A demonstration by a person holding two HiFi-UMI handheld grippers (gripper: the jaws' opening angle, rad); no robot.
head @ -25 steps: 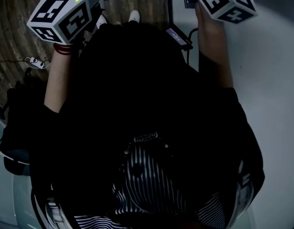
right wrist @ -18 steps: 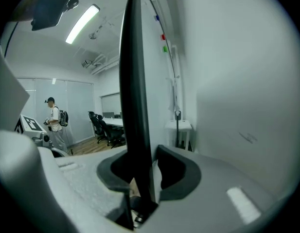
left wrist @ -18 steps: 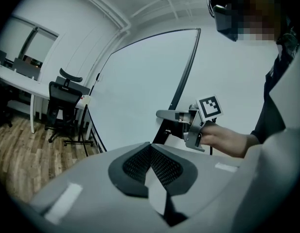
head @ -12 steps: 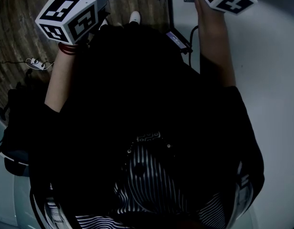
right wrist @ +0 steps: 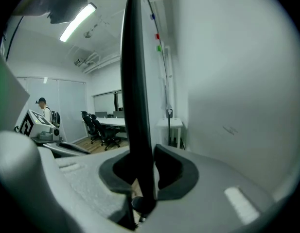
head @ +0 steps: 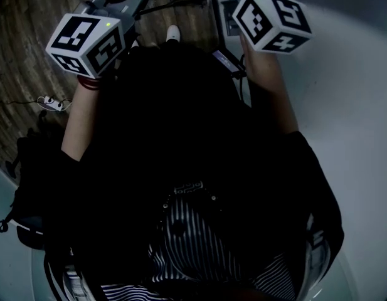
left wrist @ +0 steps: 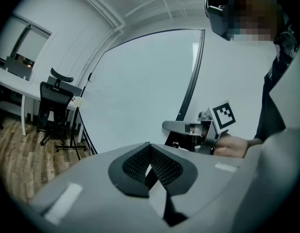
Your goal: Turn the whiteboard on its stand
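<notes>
Black frame edge (right wrist: 135, 81) of whiteboard (left wrist: 145, 91) stands upright, long axis vertical, passing straight through right gripper (right wrist: 143, 174). Jaws have just been closing, now pinching it. Left gripper (left wrist: 150, 154) jaws pressed together, empty; board face ahead, well apart. Judgement: right hand nearer for turn.

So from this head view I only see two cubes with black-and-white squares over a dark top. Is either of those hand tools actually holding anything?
Observer: Yes. The right gripper has the black frame edge of the large whiteboard between its jaws. They have just been closing, and the pads seem to press on it.
Operator: And the other tool?
Observer: The left gripper is shut with nothing in it, facing the board's white face without touching it.
Operator: What else is in the room?
Observer: A black office chair stands on the wooden floor, left of the whiteboard.
</notes>
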